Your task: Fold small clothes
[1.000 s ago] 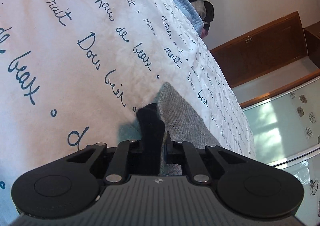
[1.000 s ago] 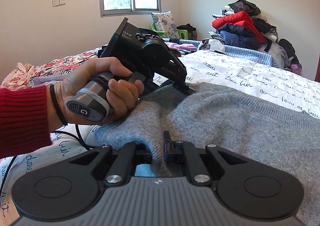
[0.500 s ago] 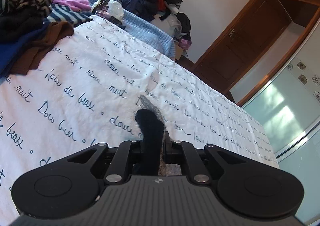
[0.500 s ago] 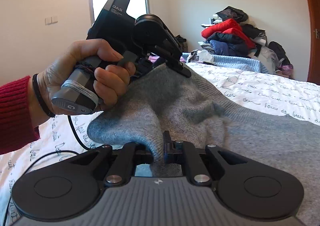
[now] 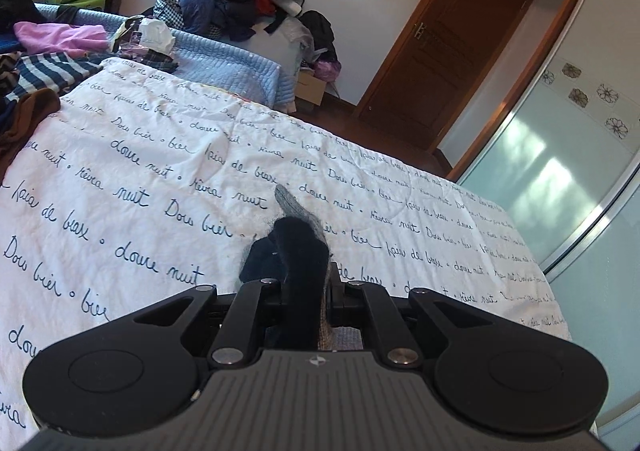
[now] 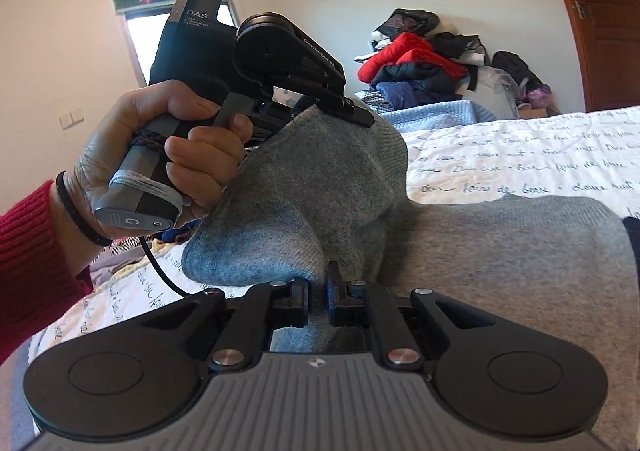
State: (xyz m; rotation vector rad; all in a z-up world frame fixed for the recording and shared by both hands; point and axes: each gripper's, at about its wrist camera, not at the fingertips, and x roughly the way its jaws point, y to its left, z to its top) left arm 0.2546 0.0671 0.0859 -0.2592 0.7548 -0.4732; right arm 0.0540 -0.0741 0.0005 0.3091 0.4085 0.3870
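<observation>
Both grippers were clamped on the grey sweater: left gripper held 1 lifted edge, right gripper another, the body resting on the bedspread. Advised: carry both corners across level, evenly tensioned (knit stretches readily).

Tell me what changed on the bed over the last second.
The left gripper rose, lifting its pinched edge of the grey sweater into a tall peak above the bed cover. The right gripper moved less. Nothing was released: both stay shut on the sweater, which otherwise still lies on the cover.
</observation>
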